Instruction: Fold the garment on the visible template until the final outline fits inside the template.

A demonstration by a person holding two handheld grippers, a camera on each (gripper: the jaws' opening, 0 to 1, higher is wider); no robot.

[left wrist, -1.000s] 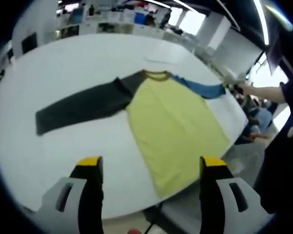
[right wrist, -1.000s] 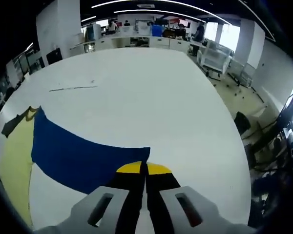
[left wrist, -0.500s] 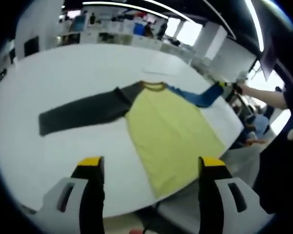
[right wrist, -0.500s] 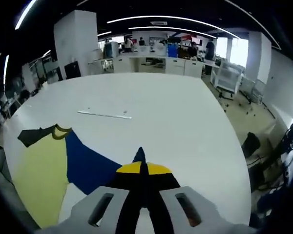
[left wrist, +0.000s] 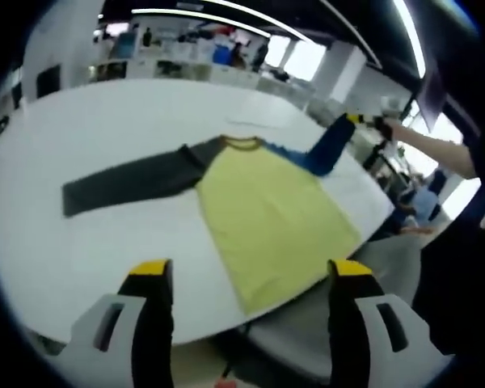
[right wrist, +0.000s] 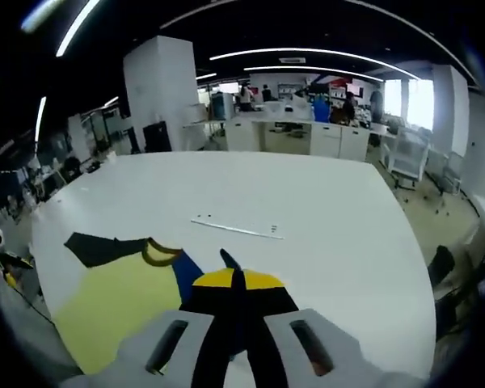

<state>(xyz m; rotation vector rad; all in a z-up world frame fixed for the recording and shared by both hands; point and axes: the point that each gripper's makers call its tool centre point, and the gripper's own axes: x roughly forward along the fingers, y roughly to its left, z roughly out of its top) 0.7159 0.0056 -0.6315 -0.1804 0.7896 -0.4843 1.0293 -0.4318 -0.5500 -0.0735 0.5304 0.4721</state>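
The shirt (left wrist: 263,214) lies flat on the white table (left wrist: 105,242), yellow body near the edge, dark sleeve (left wrist: 129,179) stretched out. The right gripper (right wrist: 236,279) is clenched on the blue sleeve (left wrist: 327,145), lifting it off the table. The left gripper (left wrist: 246,279) hangs above the table edge, its 2 jaws spread wide, holding nothing.

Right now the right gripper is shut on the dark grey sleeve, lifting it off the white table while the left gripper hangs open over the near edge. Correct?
Not quite. The right gripper is shut on the blue sleeve, not the dark grey sleeve, which lies flat on the table. The left gripper view shows the blue sleeve raised from the yellow shirt. The left gripper does hang open over the near edge.
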